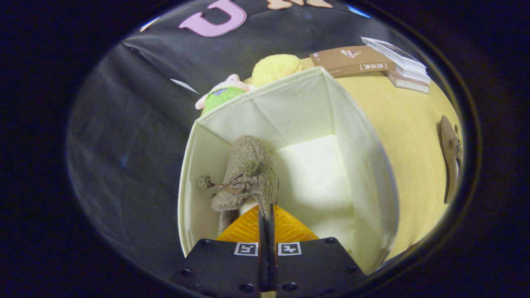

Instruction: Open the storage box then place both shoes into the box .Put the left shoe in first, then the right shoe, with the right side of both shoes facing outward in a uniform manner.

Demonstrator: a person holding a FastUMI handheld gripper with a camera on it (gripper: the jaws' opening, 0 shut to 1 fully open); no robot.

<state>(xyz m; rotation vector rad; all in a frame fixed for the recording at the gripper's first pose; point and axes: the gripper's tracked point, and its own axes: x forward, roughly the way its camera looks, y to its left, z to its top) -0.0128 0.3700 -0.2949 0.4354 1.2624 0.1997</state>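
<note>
Gripper view: claw (267, 215) closed, pinching the heel of 1 fuzzy grey-brown pom-pom shoe (248, 174) inside the open cream fabric storage box (364, 165), long axis pointing away; second matching shoe (450, 157) lies well right on the yellow bench (410, 136)

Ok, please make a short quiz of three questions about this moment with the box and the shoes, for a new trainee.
1. True or false: the storage box is open and one shoe hangs inside it.
2. Where is the second shoe? A) inside the box B) on the yellow table, beside the box C) on the books
3. Fill in: the fingers of the gripper are pressed ____ on the rear edge of the shoe in the box.

Key:
1. True
2. B
3. together (shut)
</note>
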